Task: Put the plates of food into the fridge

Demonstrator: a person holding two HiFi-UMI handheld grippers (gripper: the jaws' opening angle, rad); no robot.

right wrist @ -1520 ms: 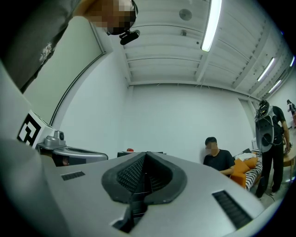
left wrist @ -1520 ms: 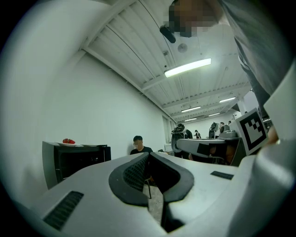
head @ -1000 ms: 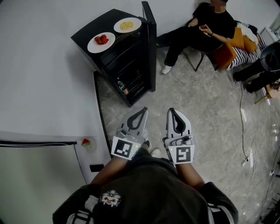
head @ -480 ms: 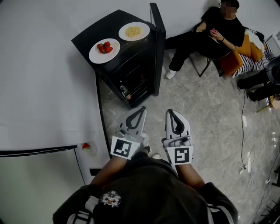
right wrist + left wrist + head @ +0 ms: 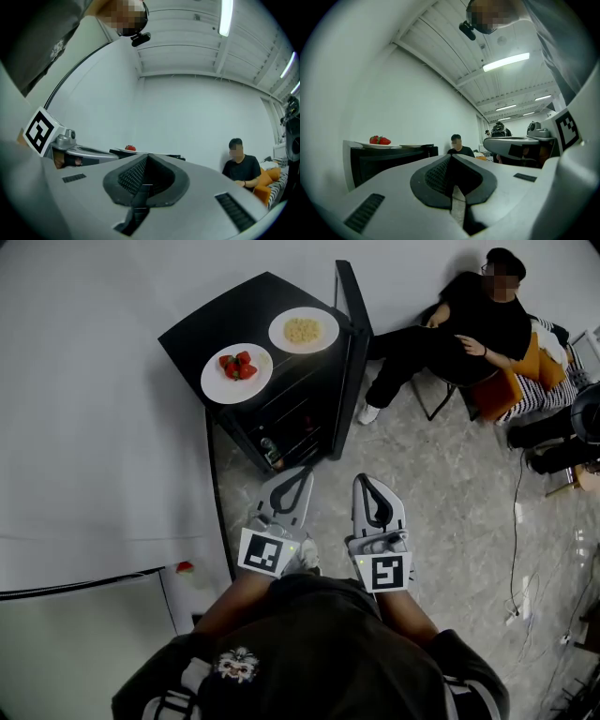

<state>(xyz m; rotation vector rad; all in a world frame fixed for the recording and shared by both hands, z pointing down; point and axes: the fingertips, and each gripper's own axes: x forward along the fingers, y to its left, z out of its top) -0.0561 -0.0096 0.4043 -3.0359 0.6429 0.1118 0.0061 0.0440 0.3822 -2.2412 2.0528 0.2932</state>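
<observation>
Left gripper: the left gripper is held low in front of the person's body and points towards the fridge. Its jaws are pressed together with nothing between them.
Right gripper: the right gripper is just beside the left one and parallel to it. Its jaws are likewise closed on nothing, as its own view shows.
Strawberry plate: the white round plate of red strawberries sits on top of the fridge, at the end nearer the person. The berries are heaped near its middle.
Second plate: the white round plate of pale yellow food is also on the fridge top. It is just beyond the strawberry plate, near the door side, and apart from it.
Fridge: the low black fridge stands against the white wall. Its front is open, showing dark shelves with bottles on a lower one.
Fridge door: the fridge door is swung fully open and stands edge-on at the far right of the cabinet.
Grippers to plates: both are well apart from the fridge and touch neither plate.
Floor: a grey marbled floor with a black cable trailing across it on the right.
Bystander: a seated person in black clothes is beyond the fridge door, with legs stretched towards it and an orange cushion behind.
</observation>
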